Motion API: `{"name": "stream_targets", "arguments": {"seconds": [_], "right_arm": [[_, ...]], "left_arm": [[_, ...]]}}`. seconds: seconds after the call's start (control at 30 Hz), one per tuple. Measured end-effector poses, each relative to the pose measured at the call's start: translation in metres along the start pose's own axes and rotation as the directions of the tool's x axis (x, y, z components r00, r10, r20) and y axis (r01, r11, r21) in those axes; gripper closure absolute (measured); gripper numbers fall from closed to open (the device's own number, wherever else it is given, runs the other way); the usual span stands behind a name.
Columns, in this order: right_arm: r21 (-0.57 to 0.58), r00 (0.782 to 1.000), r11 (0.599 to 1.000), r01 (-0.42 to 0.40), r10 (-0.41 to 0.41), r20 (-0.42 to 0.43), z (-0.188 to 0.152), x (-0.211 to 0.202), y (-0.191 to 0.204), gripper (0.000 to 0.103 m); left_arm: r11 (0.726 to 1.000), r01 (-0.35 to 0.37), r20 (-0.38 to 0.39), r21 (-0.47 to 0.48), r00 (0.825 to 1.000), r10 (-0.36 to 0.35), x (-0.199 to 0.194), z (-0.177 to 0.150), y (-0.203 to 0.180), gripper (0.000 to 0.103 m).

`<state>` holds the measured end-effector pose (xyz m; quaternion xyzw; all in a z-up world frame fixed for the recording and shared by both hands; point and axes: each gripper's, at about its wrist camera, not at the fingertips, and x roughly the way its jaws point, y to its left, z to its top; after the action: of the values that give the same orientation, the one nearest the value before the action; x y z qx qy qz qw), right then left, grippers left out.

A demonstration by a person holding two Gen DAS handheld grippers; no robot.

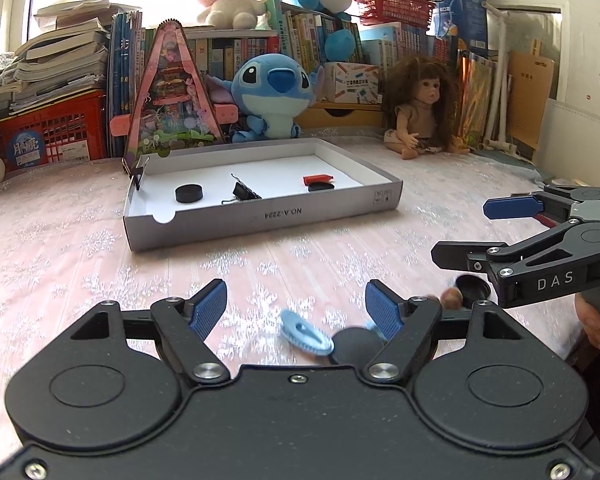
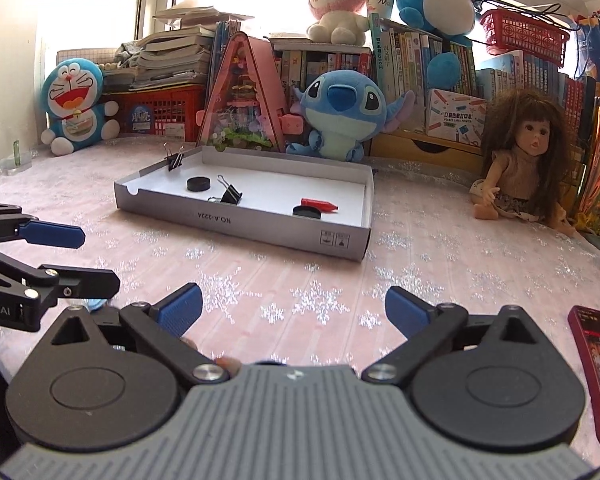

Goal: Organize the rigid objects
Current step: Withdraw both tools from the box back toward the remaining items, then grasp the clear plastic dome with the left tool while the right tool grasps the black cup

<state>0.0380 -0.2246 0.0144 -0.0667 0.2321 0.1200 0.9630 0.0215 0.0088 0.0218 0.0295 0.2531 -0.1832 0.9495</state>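
between the spread left hand-held gripper (image 1: 296, 304) fingers, blue clip (image 1: 306, 334), black disc (image 1: 356, 346), right hand-held gripper (image 2: 294, 308) spread, empty

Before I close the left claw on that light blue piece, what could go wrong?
1. The light blue piece lies against a black disc between the left claw fingers; closing may catch both or flick one away.
2. The right claw hovers close beside it, open; the two could bump.
3. Another small black cap and a brown bit sit under the right claw and could get knocked.
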Motion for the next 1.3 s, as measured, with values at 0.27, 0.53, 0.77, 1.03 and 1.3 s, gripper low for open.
{"name": "stream_targets", "arguments": {"seconds": [0.27,0.53,0.77,1.03,1.3], "right_arm": [[-0.001,0.999,1.0,0.014,-0.014,-0.038,-0.018,-0.004,-0.003,0.001],[-0.023,0.998,0.999,0.033,-0.034,-0.048,-0.028,-0.014,-0.005,0.001],[-0.051,0.997,0.998,0.041,-0.044,-0.06,-0.034,-0.021,-0.005,0.001],[-0.055,0.996,0.997,0.063,-0.066,-0.058,-0.036,-0.019,-0.003,0.005],[-0.078,0.997,0.995,0.058,-0.062,-0.048,-0.037,-0.017,0.004,0.013]], "left_arm": [[1.0,-0.001,-0.023,0.005,1.0,0.001,-0.006,-0.012,0.002,0.029],[1.0,-0.027,-0.027,-0.001,0.999,0.027,-0.012,-0.018,0.008,0.029],[0.999,-0.046,-0.039,0.005,0.998,0.046,-0.017,-0.022,0.014,0.031],[0.998,-0.058,-0.053,-0.007,0.997,0.057,-0.015,-0.026,0.019,0.043],[0.998,-0.059,-0.044,0.017,0.997,0.06,-0.01,-0.027,0.011,0.057]]}}
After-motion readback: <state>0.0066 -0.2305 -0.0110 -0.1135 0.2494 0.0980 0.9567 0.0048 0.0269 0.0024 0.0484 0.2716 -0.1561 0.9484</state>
